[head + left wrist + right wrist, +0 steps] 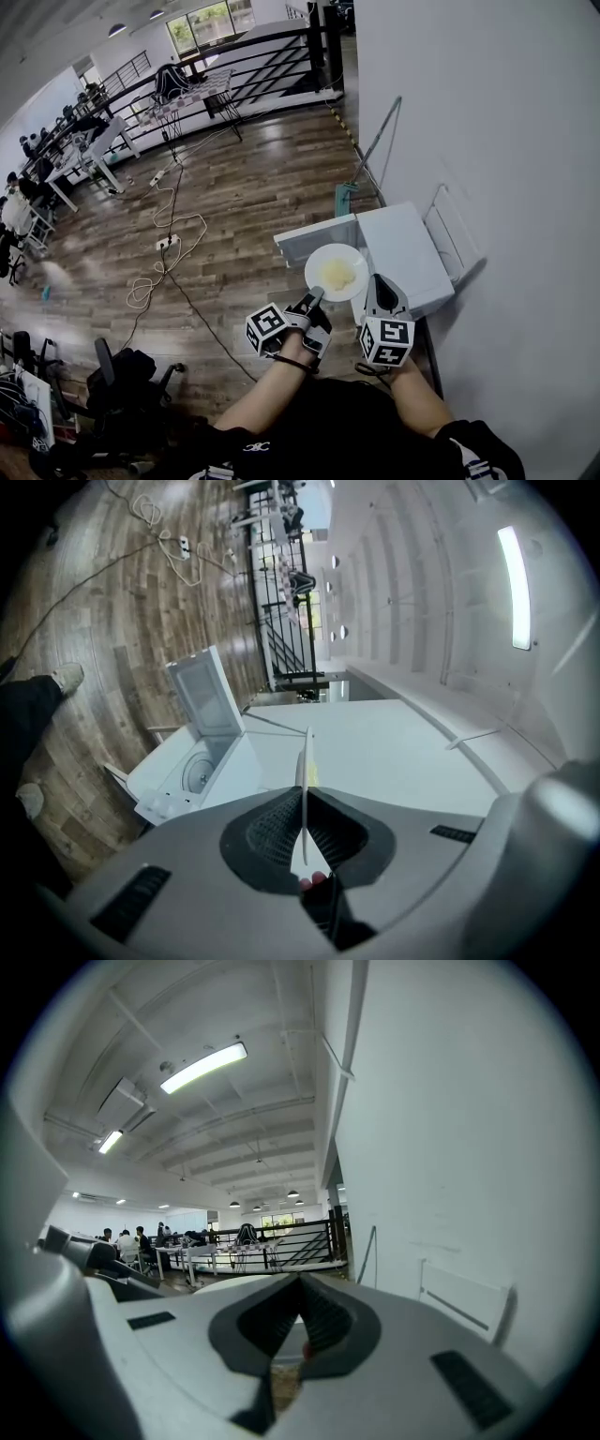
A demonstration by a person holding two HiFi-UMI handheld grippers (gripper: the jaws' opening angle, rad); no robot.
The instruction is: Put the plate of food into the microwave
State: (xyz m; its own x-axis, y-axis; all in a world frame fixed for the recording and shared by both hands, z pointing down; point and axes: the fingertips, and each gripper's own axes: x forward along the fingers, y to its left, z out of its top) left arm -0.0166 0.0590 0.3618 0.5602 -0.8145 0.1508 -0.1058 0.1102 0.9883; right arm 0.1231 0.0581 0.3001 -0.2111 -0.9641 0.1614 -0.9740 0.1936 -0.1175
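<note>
A white plate (336,272) with yellow food (338,275) hangs level in front of the white microwave (405,251), whose door (314,238) stands open to the left. My left gripper (316,296) is shut on the plate's near rim. In the left gripper view the plate (304,771) shows edge-on between the pads, and the microwave (178,780) shows its open door (206,697) and round turntable. My right gripper (378,280) hovers just right of the plate over the microwave's front, shut and holding nothing.
The microwave sits low against a white wall (487,141). A long-handled dustpan (349,195) leans behind it. Cables and a power strip (167,243) lie on the wood floor to the left. An office chair (127,375) stands at the lower left; desks with people are far off.
</note>
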